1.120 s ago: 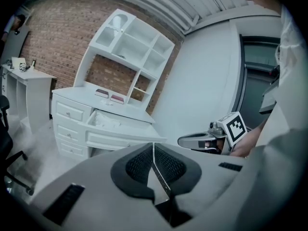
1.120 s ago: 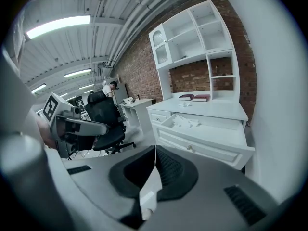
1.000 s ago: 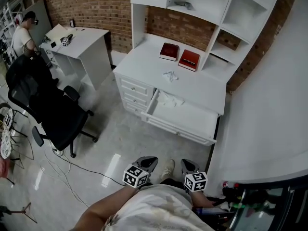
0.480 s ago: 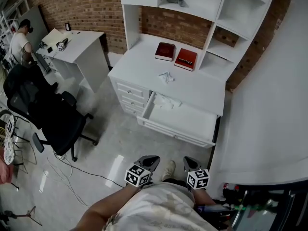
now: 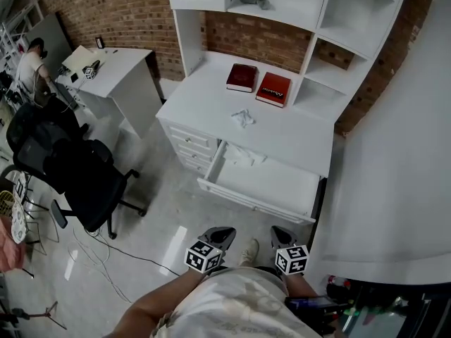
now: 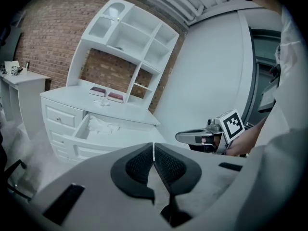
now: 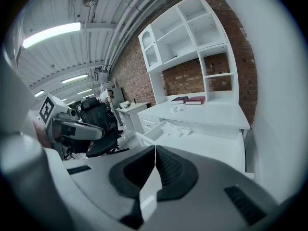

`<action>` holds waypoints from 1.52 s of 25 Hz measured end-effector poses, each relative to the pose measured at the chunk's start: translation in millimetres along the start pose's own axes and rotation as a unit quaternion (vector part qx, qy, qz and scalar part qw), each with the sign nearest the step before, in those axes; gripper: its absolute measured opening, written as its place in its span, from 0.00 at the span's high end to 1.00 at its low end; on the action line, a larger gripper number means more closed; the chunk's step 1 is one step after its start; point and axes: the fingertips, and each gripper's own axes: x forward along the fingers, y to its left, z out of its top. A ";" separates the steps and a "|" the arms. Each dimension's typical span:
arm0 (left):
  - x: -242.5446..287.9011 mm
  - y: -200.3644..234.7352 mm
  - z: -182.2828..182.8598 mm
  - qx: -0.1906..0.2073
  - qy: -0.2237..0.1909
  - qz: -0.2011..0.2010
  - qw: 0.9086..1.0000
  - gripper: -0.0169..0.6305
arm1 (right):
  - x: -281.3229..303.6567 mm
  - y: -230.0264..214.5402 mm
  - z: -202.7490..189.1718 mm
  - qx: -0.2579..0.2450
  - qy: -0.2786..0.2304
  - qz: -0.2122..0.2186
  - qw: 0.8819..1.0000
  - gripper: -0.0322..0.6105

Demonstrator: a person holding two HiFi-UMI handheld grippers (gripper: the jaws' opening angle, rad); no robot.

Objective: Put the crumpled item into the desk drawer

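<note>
Both jaws are clenched on nothing; I hold the left gripper (image 5: 217, 237) and right gripper (image 5: 281, 236) low at six o'clock. Toward twelve, the drawer (image 5: 278, 183) stands open. Beyond it the crumpled item (image 5: 243, 117) lies on the desk (image 5: 201, 103).

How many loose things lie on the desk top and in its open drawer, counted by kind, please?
Red books: 2, side by side on the desk top
Crumpled white items: 2, one on the desk top, one in the open drawer
Total: 4
</note>
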 end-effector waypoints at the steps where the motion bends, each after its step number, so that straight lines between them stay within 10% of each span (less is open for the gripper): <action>1: 4.5 0.1 2.7 0.002 0.001 0.000 1.000 0.93 | 2.3 -4.3 1.9 0.001 0.000 0.001 1.000 0.91; 38: 129.3 33.3 76.8 -0.009 0.008 0.086 0.996 0.93 | 67.1 -131.2 58.1 -0.002 0.001 0.078 0.997 0.91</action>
